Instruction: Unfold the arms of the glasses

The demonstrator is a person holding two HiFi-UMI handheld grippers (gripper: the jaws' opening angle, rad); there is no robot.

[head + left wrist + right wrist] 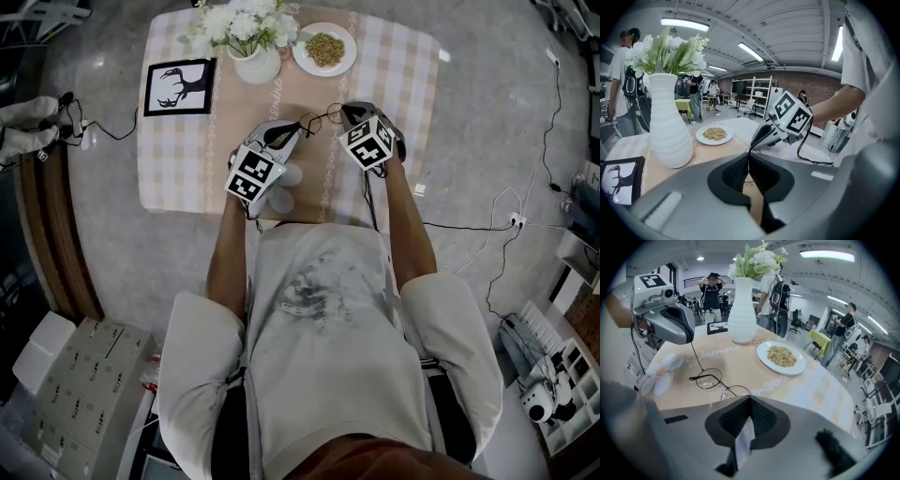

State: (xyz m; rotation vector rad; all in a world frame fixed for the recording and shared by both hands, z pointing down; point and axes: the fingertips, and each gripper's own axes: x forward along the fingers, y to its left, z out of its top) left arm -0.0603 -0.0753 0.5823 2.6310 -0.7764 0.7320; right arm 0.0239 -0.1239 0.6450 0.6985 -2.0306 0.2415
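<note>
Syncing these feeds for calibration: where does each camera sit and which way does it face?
Head view: on the person's head, facing steeply down at the table; torso, forearms, left gripper and right gripper show.
Left gripper view: on the left gripper, looking along its shut jaws toward the vase and plate; the right gripper and forearm show.
Right gripper view: on the right gripper, looking down its shut jaws at the glasses; the left gripper shows.
Shared: both gripper views show vase and plate.

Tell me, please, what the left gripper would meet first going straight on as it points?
Most likely the right gripper: it sits almost dead ahead of the shut tongs of the left gripper, with only the thin arm of the glasses strung between them, though depth is unclear.
</note>
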